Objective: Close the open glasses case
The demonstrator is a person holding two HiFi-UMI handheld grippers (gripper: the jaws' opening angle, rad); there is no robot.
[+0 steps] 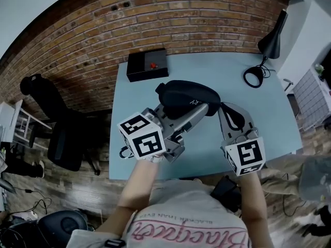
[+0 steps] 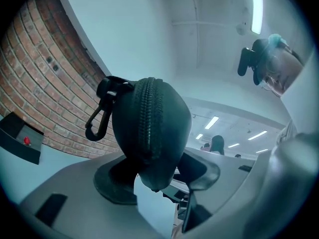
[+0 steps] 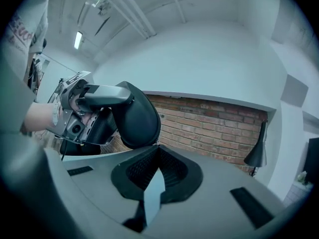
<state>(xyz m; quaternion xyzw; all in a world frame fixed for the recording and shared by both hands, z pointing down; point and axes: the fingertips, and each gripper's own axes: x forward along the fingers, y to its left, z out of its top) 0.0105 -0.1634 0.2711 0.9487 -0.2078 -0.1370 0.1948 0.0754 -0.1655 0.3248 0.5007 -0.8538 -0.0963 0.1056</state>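
Note:
The black zippered glasses case (image 1: 183, 97) is held above the light blue table (image 1: 269, 123). My left gripper (image 1: 194, 112) comes in from the lower left and is shut on it, with the pads pressing both sides of the case (image 2: 149, 128). Its zipper runs down the end facing that camera, and a black carabiner clip (image 2: 99, 121) hangs at its left. My right gripper (image 1: 227, 112) is shut, its tips (image 3: 157, 151) right at the lower edge of the case (image 3: 137, 118). I cannot see whether anything thin is pinched there.
A black box with a red button (image 1: 147, 64) sits at the table's far left edge. A black desk lamp (image 1: 269, 43) stands at the far right on a ring base (image 1: 253, 77). A black office chair (image 1: 57, 123) stands left of the table, by the brick wall (image 1: 103, 25).

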